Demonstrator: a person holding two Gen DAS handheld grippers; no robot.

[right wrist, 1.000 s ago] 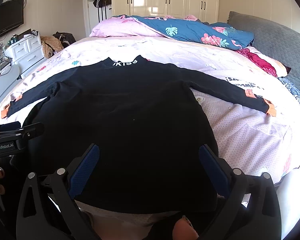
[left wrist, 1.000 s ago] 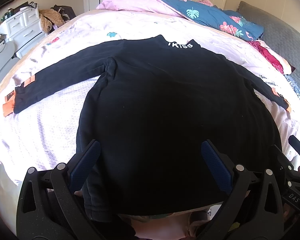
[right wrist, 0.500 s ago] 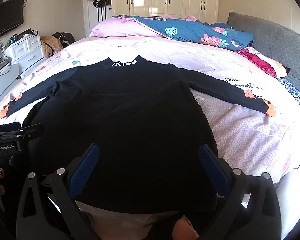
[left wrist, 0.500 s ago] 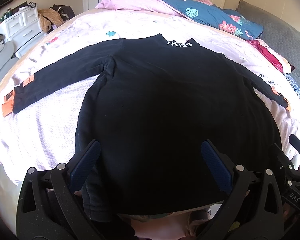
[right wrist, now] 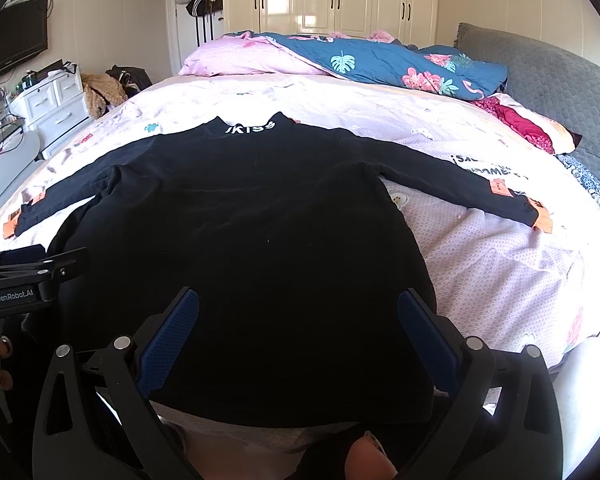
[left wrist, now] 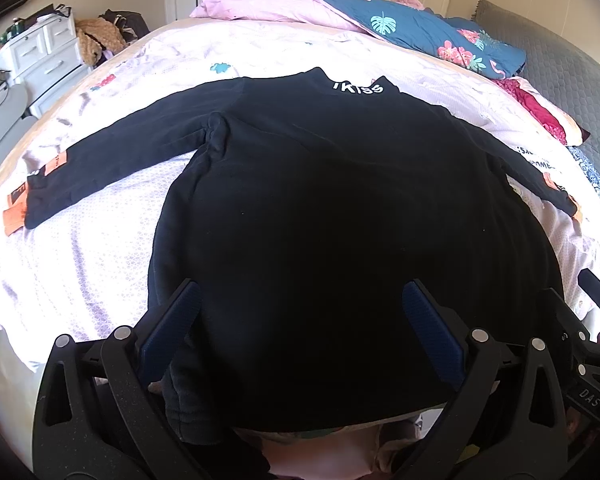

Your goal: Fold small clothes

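Observation:
A small black long-sleeved top (left wrist: 320,184) with white collar lettering lies flat on the bed, both sleeves spread out sideways. Its orange cuffs (left wrist: 14,216) (right wrist: 542,220) mark the sleeve ends. My left gripper (left wrist: 300,292) hovers open over the hem's left half, its left finger by the side seam. In the right wrist view the same top (right wrist: 240,220) fills the middle, and my right gripper (right wrist: 298,299) stands open over the hem's right half. Neither gripper holds cloth. The left gripper's body (right wrist: 32,276) shows at that view's left edge.
The pale pink bed sheet (left wrist: 92,248) extends on both sides of the top. Pink and blue floral bedding (right wrist: 380,64) is piled at the far end. A grey padded headboard (right wrist: 548,80) is on the right, white drawers (left wrist: 48,48) on the left.

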